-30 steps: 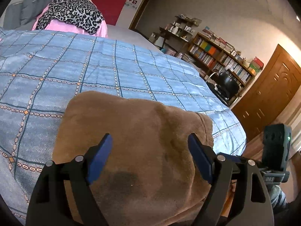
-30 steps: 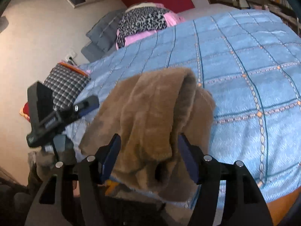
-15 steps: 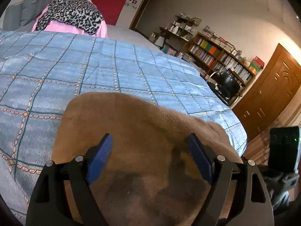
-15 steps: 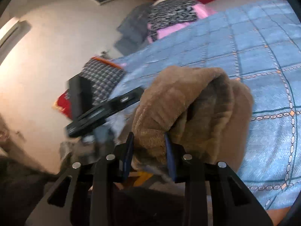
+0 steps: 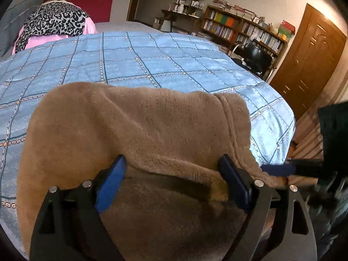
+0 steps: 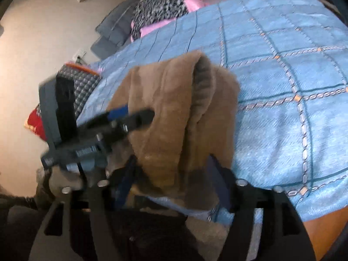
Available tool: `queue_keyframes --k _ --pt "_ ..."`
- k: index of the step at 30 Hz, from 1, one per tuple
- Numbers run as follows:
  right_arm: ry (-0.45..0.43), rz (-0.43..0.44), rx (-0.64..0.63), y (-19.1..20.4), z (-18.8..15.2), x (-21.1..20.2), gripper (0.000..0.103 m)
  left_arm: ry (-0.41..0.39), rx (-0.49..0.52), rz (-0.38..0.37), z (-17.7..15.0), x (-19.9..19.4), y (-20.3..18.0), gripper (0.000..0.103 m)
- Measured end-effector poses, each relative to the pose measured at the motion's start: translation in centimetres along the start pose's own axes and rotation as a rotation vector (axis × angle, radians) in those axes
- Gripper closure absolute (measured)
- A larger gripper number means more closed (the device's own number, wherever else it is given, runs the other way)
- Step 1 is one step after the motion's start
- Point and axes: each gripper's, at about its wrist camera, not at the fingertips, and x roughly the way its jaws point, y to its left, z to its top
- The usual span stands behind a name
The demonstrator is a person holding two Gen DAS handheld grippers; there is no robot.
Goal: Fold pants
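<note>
Brown fleece pants (image 5: 141, 119) lie folded on the blue checked bed cover (image 5: 152, 61), near its front edge. My left gripper (image 5: 170, 163) stands wide over them and its jaws are opening. The pants' near folded edge runs loosely between its blue pads. In the right wrist view the pants (image 6: 174, 100) form a bunched ridge. My right gripper (image 6: 171, 163) straddles their hanging end, its jaws opening and the pads clear of the cloth. The left gripper (image 6: 121, 113) appears there at the pants' left side. The right gripper's finger (image 5: 280, 169) shows at the pants' right corner.
A pile of leopard-print and pink clothes (image 5: 54, 21) sits at the bed's far end, beside grey pillows (image 6: 113, 32). A bookshelf (image 5: 245, 28), a black chair (image 5: 256, 56) and a wooden door (image 5: 311, 61) stand beyond the bed's right side. A checked cushion (image 6: 84, 82) lies left of the bed.
The right gripper pinched the pants' end half a second ago and has since spread its jaws. The left gripper has shifted and rolled. The pants now lie wider, with a folded edge between its fingers.
</note>
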Motion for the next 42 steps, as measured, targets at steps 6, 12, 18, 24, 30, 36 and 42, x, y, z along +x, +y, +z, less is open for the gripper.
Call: queue_keyframes --k 6,12,18,24,30,36,42 --pt "-0.101 0.097 0.168 -2.6 1.9 -0.1 0.035 -0.010 -0.075 -0.055 0.0 -1.2 1.3 0.015" --pt "-0.061 0.163 0.278 -4.6 2.5 2.8 0.035 -0.007 -0.068 -0.061 -1.1 -2.8 1.3 0.015" --pt "-0.027 0.182 0.310 -4.8 2.8 5.3 0.045 0.013 -0.012 -0.028 -2.1 -2.7 0.9 0.015" --pt "-0.061 0.097 0.209 -2.8 3.4 3.7 0.077 0.018 -0.026 -0.039 -1.6 -2.8 0.7 0.015" --pt "-0.120 0.067 0.168 -2.0 4.1 1.3 0.083 0.024 0.005 -0.056 -1.4 -2.8 0.0 0.015" --pt "-0.199 0.048 0.201 -3.6 5.8 0.6 0.037 0.033 -0.011 -0.065 -1.6 -2.6 0.4 0.015" --pt "-0.159 0.102 0.187 -4.2 7.2 3.4 0.037 0.037 0.004 -0.064 -1.8 -2.6 0.4 0.014"
